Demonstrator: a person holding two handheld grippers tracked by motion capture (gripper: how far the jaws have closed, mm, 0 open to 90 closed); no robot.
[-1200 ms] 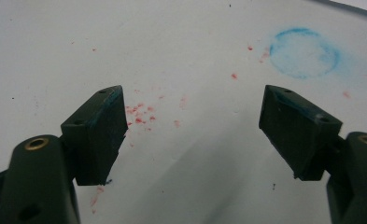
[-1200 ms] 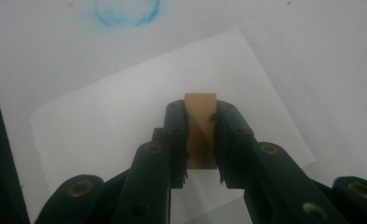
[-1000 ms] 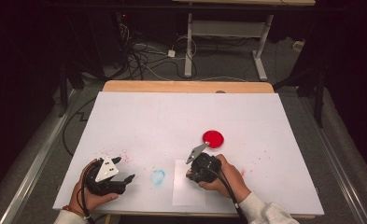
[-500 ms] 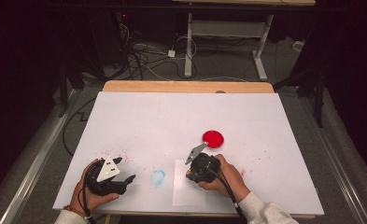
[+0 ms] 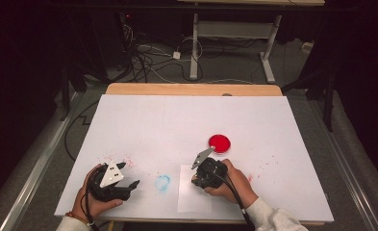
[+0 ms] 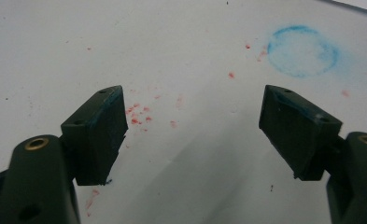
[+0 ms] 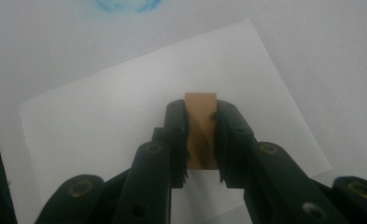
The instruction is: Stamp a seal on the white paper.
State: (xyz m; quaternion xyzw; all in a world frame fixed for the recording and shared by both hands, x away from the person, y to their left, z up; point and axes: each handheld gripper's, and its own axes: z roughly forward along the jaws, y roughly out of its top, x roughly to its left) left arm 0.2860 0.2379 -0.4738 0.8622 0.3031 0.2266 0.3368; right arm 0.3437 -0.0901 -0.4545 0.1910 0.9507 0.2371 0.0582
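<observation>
- No text, label, brand, number or sign can be read; none is borne by the table (image 5: 273, 125), the paper sheet (image 7: 125, 121) or the wooden block (image 7: 201, 126)

Free room on the counter (image 5: 143, 120): the far half and both far corners lie bare. Obstacles: a red disc (image 5: 220, 143) right of centre, a paper sheet (image 5: 194, 197) at the near edge, and both tongs near the near edge.
</observation>
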